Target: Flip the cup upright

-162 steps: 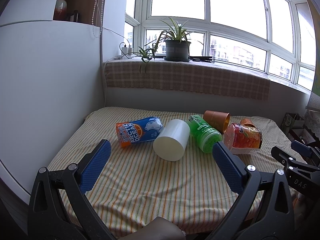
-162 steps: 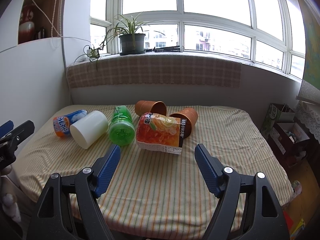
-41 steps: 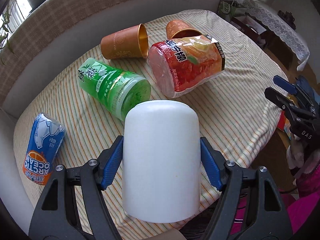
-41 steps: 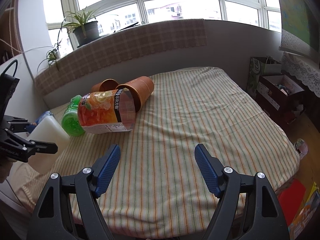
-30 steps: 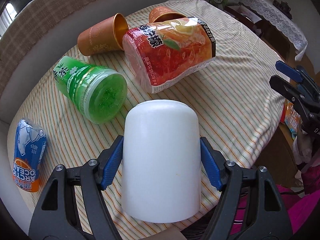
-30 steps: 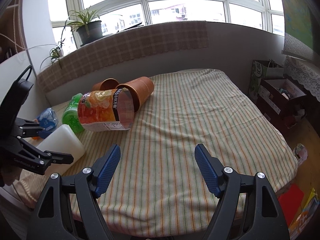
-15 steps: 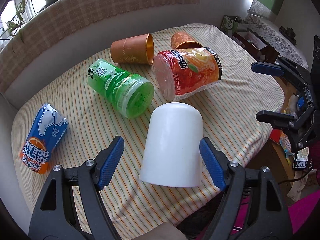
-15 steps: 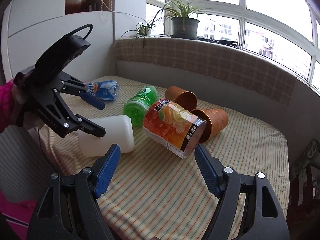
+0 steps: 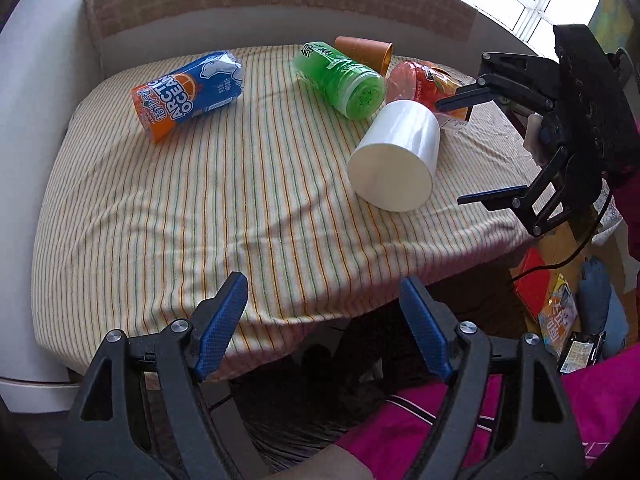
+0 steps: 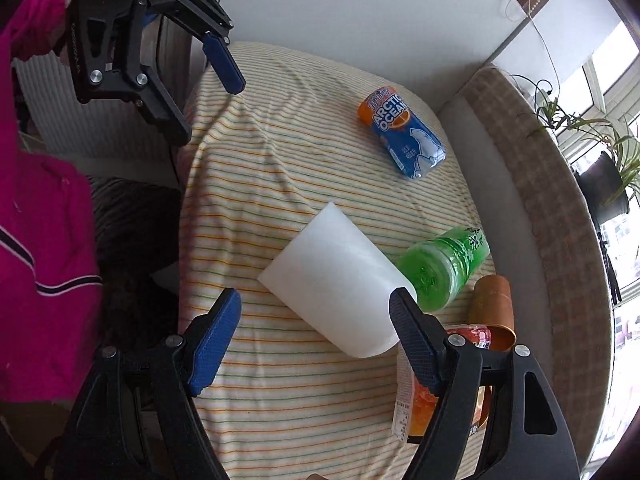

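Note:
A plain white cup [image 9: 396, 156] lies on its side on the striped tablecloth [image 9: 180, 200], near the table's front right edge; it also shows in the right wrist view [image 10: 336, 284]. My left gripper [image 9: 324, 324] is open and empty, drawn back past the table's front edge. My right gripper [image 10: 316, 320] is open, its two pads on either side of the cup's closed end without touching it. The right gripper also shows in the left wrist view [image 9: 476, 152], just right of the cup.
A blue-orange Arctic Ocean can [image 9: 188, 88], a green bottle [image 9: 340, 76], a brown paper cup [image 9: 364, 50] and a red-orange drink packet [image 9: 424, 80] lie on the table behind the white cup. The table edge [image 9: 360, 308] drops off in front. Clutter lies on the floor [image 9: 560, 320] at right.
My left gripper let go of the white cup and drew back off the table. The cup now lies on its side. My right gripper has swung in over the cup.

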`<state>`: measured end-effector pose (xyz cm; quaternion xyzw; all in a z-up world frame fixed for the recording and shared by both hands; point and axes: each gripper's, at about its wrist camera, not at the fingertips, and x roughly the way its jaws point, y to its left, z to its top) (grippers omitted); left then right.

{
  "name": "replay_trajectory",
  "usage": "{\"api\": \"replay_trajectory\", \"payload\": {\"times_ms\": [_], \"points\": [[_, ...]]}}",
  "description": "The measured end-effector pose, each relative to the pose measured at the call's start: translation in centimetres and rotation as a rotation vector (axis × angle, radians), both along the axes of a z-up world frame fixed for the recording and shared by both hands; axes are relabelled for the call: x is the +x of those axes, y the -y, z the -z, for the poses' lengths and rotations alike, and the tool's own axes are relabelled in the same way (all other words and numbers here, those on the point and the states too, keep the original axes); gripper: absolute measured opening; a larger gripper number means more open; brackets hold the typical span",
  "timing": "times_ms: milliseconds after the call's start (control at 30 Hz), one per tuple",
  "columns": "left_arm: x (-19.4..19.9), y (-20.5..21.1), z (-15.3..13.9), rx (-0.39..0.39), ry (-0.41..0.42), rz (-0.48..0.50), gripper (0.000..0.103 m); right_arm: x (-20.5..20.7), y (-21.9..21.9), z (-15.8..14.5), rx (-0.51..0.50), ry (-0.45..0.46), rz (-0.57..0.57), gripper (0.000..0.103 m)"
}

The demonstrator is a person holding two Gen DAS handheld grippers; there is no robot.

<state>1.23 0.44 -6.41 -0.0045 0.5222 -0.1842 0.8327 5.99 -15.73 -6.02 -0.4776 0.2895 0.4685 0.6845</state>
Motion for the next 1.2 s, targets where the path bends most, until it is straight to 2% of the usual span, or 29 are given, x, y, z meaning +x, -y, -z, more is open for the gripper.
{"api": "replay_trajectory", "payload": {"times_ms": [133, 267, 767, 1000, 1067, 1200], "points": [[-2.2, -1.7, 2.1, -0.043, -0.074, -0.077, 0.08, 0.8, -1.0, 1.3, -0.109, 0.042, -0.084, 0.076], [-3.3, -2.3, 3.3, -0.052, -0.105, -0.117, 0.08, 1.2, -2.2, 2.3, -0.189, 0.088, -0.159, 0.076], [-2.7, -4.0, 2.5, -0.089, -0.087, -0.153, 0.08, 2.3, -6.7, 4.4, -0.339, 0.231, -0.311, 0.077], [-3.3, -5.3, 2.3, -0.1, -0.074, -0.176, 0.08, 1.7, -8.0, 4.3, -0.364, 0.231, -0.332, 0.077], [-3.5, -5.5, 2.3, -0.102, -0.074, -0.181, 0.08, 1.3, -8.4, 4.3, -0.34, 0.237, -0.324, 0.077], [-3.8, -5.8, 2.3, -0.097, -0.067, -0.19, 0.08, 2.7, -9.2, 3.8, -0.271, 0.161, -0.237, 0.076]]}}
